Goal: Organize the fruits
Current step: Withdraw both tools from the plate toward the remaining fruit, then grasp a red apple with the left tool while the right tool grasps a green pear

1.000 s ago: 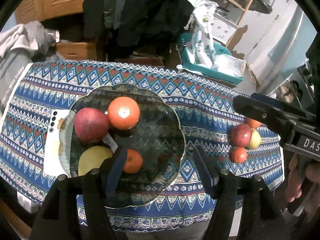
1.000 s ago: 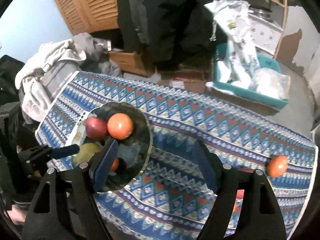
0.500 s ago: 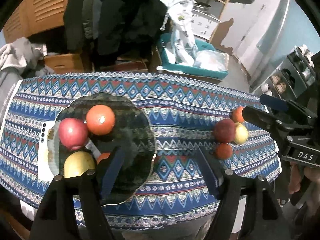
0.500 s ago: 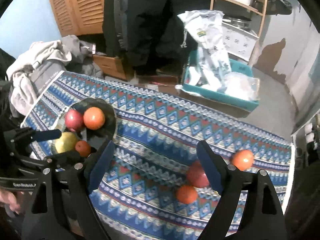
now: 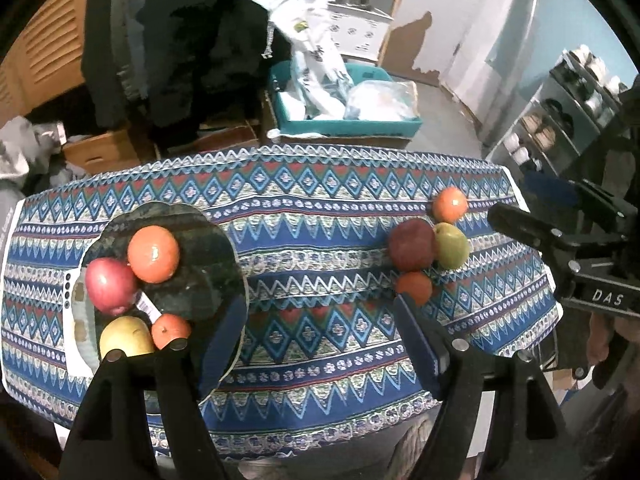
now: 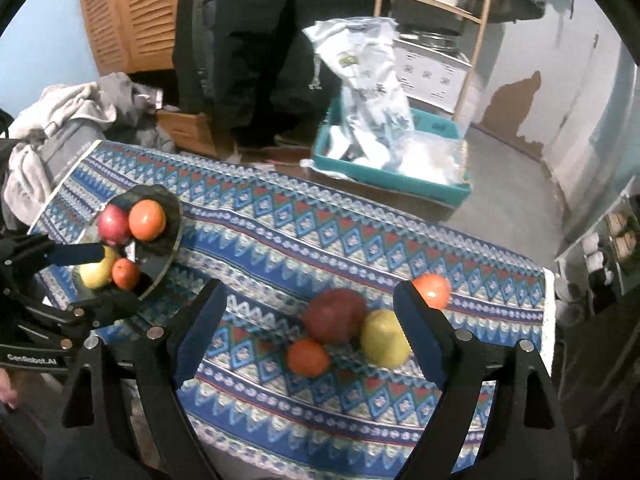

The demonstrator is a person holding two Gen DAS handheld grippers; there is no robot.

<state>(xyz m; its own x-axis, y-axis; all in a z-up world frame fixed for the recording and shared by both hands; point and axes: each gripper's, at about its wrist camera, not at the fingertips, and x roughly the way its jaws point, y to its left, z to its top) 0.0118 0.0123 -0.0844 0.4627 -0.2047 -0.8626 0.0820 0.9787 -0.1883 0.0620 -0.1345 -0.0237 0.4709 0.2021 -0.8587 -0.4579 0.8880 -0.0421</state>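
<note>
My left gripper [image 5: 320, 332] hangs over the near edge of the table, its jaws spread and just widened further, with nothing between them but patterned cloth. Its left finger [image 5: 222, 340] overlaps the rim of the dark glass plate [image 5: 208, 248] in that view. My right gripper [image 6: 306, 328] is spread too; its jaws have just been opening, and no pad presses on anything. In its view the loose fruit lies between and beyond the fingers.

On the plate sit four fruits: a large orange [image 5: 153, 254], a red apple [image 5: 110, 286] touching it, a yellow pear [image 5: 126, 338] nearer me, and a small orange [image 5: 170, 330] just beside the pear. A white label strip [image 5: 146, 306] lies among them.

The second group rests on the blue patterned tablecloth [image 5: 320, 232], well apart from the plate, toward the right end of the table. A dark red apple [image 6: 334, 316] touches a yellow-green apple [image 6: 384, 338]; a small orange [image 6: 307, 357] sits just in front of the red one, and another orange [image 6: 432, 290] lies behind, partly hidden by my right finger [image 6: 420, 336].

Beyond the table a teal bin [image 6: 400, 178] holds white plastic bags [image 6: 364, 92]. A pile of grey clothes [image 6: 52, 124] lies by the table's far left corner. Something dark hangs behind, possibly coats; the view is too dim to tell.
</note>
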